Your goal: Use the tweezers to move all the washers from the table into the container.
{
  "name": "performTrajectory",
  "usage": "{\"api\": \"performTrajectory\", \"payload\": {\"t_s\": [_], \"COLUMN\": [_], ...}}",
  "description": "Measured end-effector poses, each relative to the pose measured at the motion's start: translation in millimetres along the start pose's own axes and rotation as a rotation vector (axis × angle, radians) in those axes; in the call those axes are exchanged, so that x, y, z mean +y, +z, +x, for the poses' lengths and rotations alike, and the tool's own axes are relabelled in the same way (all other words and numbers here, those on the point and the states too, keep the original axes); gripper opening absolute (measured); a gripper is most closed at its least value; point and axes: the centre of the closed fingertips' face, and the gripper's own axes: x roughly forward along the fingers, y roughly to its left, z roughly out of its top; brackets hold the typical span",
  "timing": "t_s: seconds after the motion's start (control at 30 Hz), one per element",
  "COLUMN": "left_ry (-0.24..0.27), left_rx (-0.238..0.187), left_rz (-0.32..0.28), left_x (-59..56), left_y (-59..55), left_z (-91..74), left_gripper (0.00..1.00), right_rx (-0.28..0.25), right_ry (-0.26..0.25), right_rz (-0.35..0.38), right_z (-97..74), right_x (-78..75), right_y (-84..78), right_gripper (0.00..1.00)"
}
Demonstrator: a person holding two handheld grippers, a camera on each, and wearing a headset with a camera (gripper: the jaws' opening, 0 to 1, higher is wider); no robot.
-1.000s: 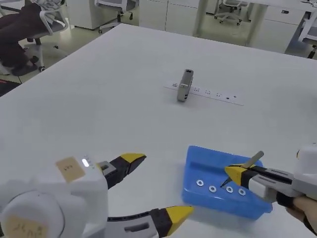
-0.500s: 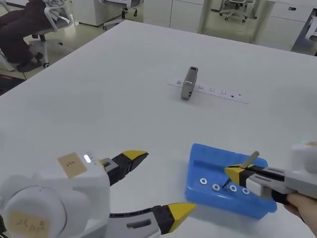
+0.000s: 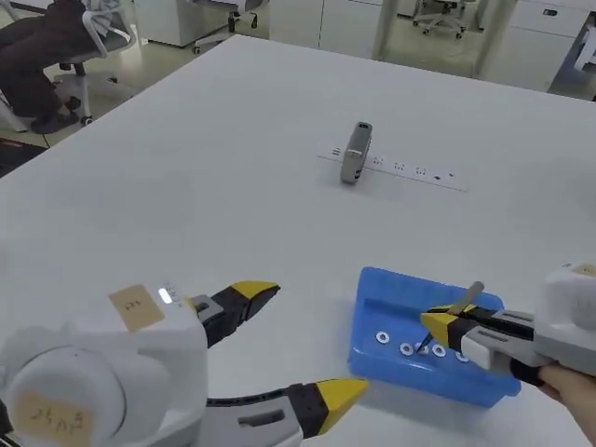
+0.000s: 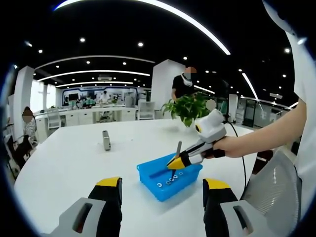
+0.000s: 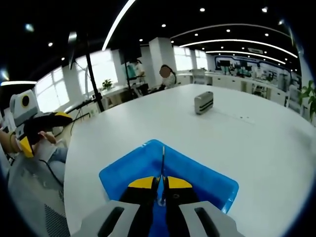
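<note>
A blue container (image 3: pixel 372 307) stands on the white table near me, with several washers (image 3: pixel 383 337) lying in a row on its floor. My right gripper (image 3: pixel 438 326) is shut on grey tweezers (image 3: pixel 468 298), whose tip points down into the container among the washers. In the right gripper view the tweezers (image 5: pixel 162 163) run forward from the closed gripper (image 5: pixel 160 183) over the blue container (image 5: pixel 118 173). My left gripper (image 3: pixel 298 345) hangs open and holds nothing, left of the container. The left gripper view shows the container (image 4: pixel 148 170) ahead of the open left gripper (image 4: pixel 162 183), and the right gripper (image 4: pixel 175 162) over it.
A grey box-like device (image 3: pixel 354 154) stands on a flat white power strip (image 3: pixel 410 172) at mid-table. Office chairs and a seated person (image 3: pixel 37 56) are beyond the table's far left edge. White desks line the back of the room.
The head camera has shifted a little. The right gripper stays over the container with the tweezers; its tip sits about where it was. The left gripper has held still.
</note>
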Motion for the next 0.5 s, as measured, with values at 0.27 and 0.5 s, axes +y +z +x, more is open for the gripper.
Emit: {"api": "performTrajectory", "payload": {"t_s": [0.27, 0.5], "left_ry": [-0.002, -0.013], "left_rx": [0.0, 0.003], "left_rz": [0.0, -0.003], "left_x": [-0.4, -2.4], "left_y": [-0.2, -0.6], "left_z": [0.1, 0.3], "left_gripper": [0.66, 0.63], "right_rx": [-0.034, -0.083], "right_ry": [-0.005, 0.019], "right_rz": [0.012, 0.026], "right_z": [-7.9, -18.5], "right_x": [3.8, 16.0], "right_y": [9.2, 20.7], "right_gripper": [0.04, 0.04]}}
